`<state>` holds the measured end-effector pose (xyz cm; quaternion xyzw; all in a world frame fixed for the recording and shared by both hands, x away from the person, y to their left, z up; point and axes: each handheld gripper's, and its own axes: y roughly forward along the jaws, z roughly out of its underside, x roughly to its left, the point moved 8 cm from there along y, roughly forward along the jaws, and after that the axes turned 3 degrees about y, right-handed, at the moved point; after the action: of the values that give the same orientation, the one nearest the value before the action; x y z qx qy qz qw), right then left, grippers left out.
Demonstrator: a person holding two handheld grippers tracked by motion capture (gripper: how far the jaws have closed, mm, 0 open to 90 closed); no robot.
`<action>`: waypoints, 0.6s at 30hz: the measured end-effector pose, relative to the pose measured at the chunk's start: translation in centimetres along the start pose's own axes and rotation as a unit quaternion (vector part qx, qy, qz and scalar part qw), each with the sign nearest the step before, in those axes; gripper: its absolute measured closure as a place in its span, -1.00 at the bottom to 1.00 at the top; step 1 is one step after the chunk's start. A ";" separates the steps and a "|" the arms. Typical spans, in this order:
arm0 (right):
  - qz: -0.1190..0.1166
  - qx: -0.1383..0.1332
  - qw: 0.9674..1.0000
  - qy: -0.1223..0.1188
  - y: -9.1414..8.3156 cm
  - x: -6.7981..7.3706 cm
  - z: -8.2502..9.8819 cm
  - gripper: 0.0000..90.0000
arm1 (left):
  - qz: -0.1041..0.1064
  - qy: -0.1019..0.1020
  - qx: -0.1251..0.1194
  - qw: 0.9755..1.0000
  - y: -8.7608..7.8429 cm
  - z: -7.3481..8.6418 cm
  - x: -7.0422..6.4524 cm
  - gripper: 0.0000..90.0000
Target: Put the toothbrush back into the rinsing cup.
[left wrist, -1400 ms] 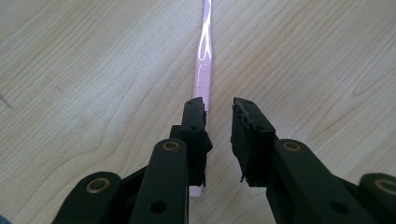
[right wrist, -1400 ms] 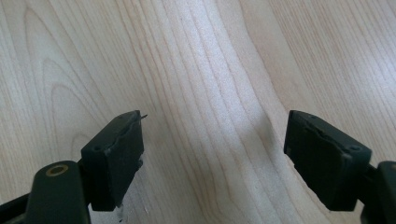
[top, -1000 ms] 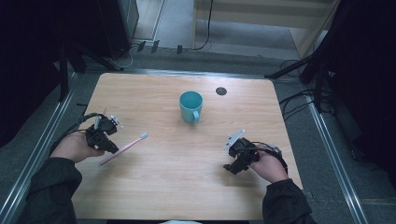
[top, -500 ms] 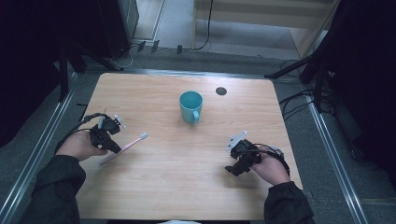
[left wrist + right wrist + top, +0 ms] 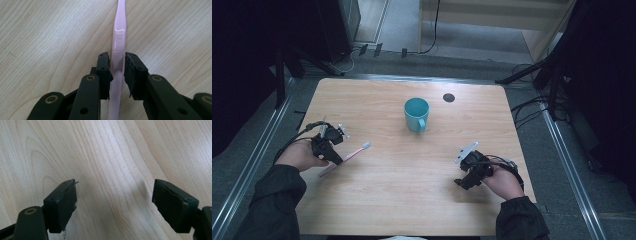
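**Pink toothbrush between the left jaws**

The left gripper [image 5: 117, 72] straddles the pink toothbrush [image 5: 119, 32] lying flat near the table's [image 5: 412, 200] left edge. Whether its 2 jaws already pinch the ribbed handle is hard to tell. The brush looks light, stiff and slick; that ribbed section suits a hold. Its bristles are too small to make out. Mid-table stands a teal mug [image 5: 416, 114]. The right gripper [image 5: 113, 205] is spread, empty.

Dark sleeves are covering both of the person's forearms right down to the wrists. The left gripper [image 5: 328, 145] is showing a black body with a black cable looping off behind it and small pale parts on top. The right gripper [image 5: 469, 172] is wearing a grey three-cornered plate. Brass-coloured rivets are glinting on the black linkages behind the fingers [image 5: 103, 67].
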<state>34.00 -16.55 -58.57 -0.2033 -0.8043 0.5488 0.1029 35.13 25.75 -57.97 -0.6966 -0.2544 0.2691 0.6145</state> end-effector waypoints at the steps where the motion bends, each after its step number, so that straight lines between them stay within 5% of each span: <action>1: 0.000 0.000 1.000 0.001 0.0 0.0 0.0 -0.56 | -0.001 0.000 0.001 1.000 0.1 0.0 0.0 0.63; 18: 0.000 0.002 1.000 0.003 0.0 0.1 0.1 -0.56 | 0.006 0.001 0.021 1.000 0.7 -0.2 -0.4 0.72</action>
<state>33.89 -16.61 -58.65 -0.2043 -0.8030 0.5499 0.1057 34.97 25.25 -58.62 -0.6854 -0.2441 0.2772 0.6275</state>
